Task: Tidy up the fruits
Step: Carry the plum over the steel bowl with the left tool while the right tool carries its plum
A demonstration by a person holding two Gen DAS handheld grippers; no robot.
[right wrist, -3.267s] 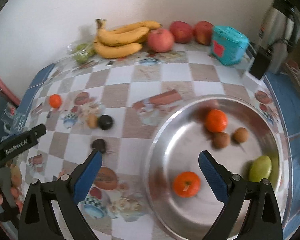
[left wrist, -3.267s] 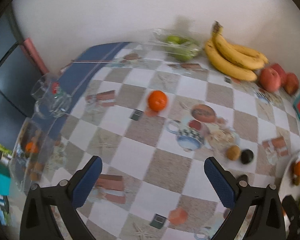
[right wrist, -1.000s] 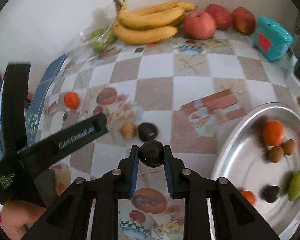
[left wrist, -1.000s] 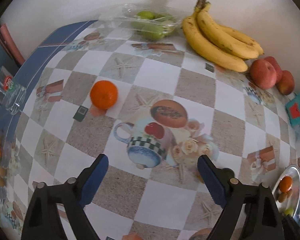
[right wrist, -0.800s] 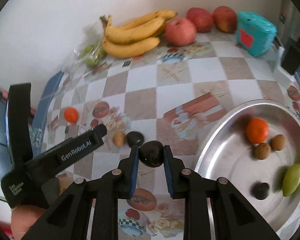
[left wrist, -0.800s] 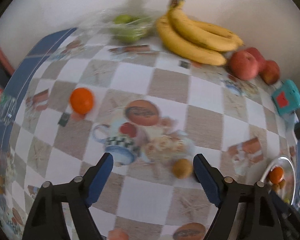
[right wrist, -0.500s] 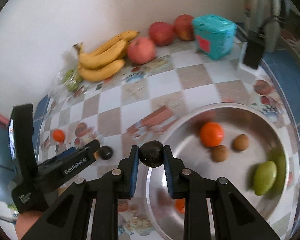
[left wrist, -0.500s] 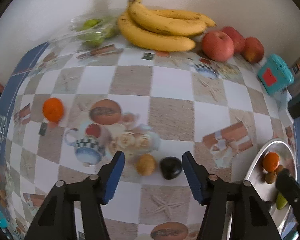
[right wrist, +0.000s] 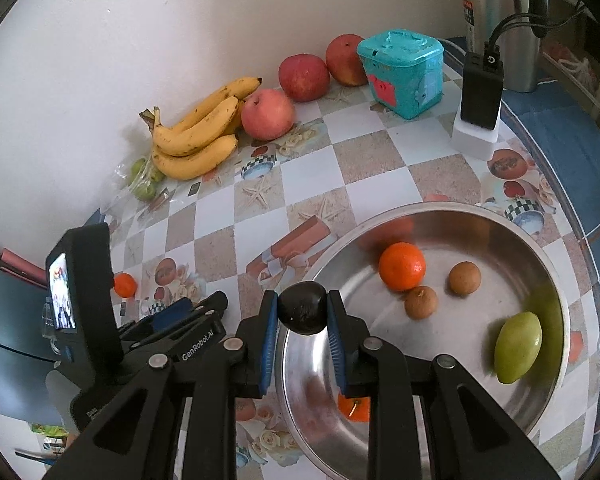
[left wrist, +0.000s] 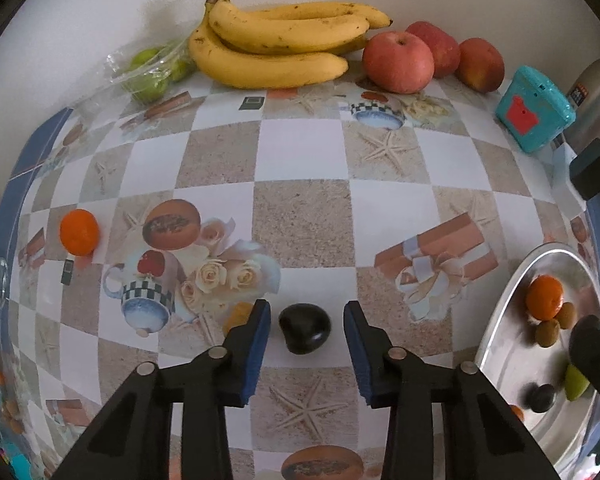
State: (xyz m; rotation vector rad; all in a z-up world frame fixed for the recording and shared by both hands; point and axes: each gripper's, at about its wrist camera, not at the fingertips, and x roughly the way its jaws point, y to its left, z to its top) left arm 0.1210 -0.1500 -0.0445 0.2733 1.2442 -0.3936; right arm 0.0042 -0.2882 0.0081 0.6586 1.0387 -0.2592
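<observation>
Beside the steel bowl [right wrist: 548, 272], the right gripper [right wrist: 302, 318] clamps a dark round fruit [right wrist: 302, 308] just above its near-left rim. Left of that bowl, the left gripper [left wrist: 305, 338] closes around a second dark fruit [left wrist: 305, 329] on the tablecloth [left wrist: 300, 168], pads not yet touching; its long axis runs diagonally toward the bowl.

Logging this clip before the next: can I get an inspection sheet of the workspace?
Surface: table with checkered printed cloth.
Job's things: metal bowl holding oranges, brown fruits and a green fruit; dark fruit and orange on the cloth.
Clutter: bananas, apples, teal box.
Grippers: left tongs closing around the dark fruit, pads apart from it; right tongs clamp another dark fruit.
Cables: black charger with cord.
Surroundings: white wall.
</observation>
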